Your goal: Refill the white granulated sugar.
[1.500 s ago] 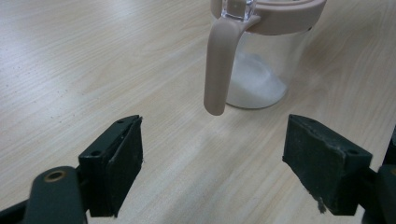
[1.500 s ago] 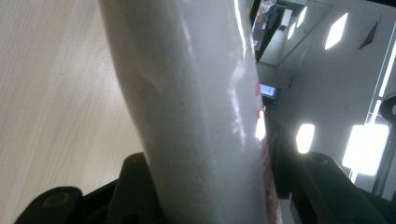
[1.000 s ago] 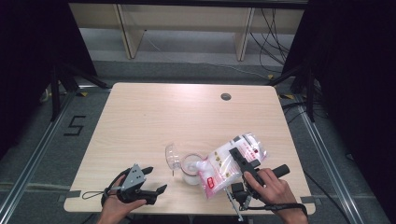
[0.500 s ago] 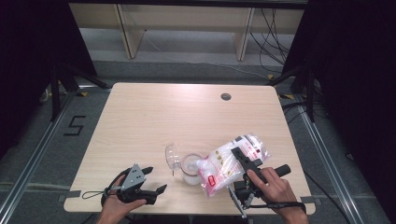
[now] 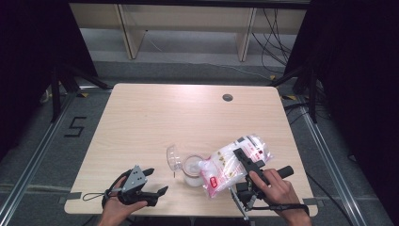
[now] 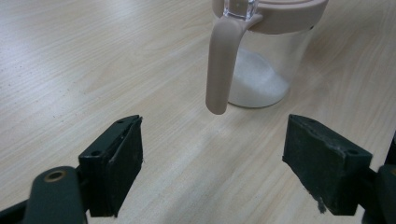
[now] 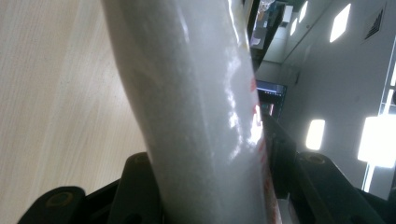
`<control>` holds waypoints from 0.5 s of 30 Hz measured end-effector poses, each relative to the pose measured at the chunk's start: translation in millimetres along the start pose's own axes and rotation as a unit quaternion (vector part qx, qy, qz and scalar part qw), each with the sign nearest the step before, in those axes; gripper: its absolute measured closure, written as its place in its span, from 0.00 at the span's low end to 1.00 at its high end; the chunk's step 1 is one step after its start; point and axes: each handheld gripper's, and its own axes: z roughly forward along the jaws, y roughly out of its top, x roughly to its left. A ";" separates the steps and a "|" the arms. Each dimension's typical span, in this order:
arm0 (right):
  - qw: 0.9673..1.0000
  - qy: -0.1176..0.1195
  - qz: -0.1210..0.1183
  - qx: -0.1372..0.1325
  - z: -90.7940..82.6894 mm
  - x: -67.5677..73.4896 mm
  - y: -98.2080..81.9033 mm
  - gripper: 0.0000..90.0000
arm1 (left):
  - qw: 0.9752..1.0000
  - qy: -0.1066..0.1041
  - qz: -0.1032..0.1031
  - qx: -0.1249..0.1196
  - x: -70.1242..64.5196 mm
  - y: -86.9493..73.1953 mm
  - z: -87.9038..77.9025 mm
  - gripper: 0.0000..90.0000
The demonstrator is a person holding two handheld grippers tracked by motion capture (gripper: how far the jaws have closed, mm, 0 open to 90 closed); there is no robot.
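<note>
A clear jar (image 5: 190,173) holding white grains stands near the table's front edge, its hinged lid (image 5: 173,157) flipped open to the left. In the left gripper view the jar (image 6: 261,70) has a beige rim and a beige handle (image 6: 222,65) hanging down its side. My right gripper (image 5: 243,159) is shut on a clear plastic bag (image 5: 226,165) of white grains with red print. The bag is tilted down to the left, with its low end at the jar's mouth. Between the right gripper's (image 7: 212,186) jaws the bag (image 7: 196,102) bulges. My left gripper (image 5: 157,180) rests open left of the jar, its jaws (image 6: 215,128) empty.
The light wooden table (image 5: 188,117) has a round cable hole (image 5: 227,97) at its far right. Black frame rails and shelving stand beyond the far edge. A floor mark reading 5 (image 5: 75,126) lies left of the table.
</note>
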 end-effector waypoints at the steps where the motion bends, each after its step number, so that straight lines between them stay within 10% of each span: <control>1: 1.000 -0.005 -0.005 -0.009 1.4 0.0 0.0 0.66 | 1.000 0.000 0.000 0.000 -0.1 0.0 0.1 0.22; 15: 1.000 0.002 -0.024 0.014 -2.0 -2.9 2.0 0.66 | 1.000 -0.001 -0.008 -0.004 -0.8 -0.5 1.0 0.22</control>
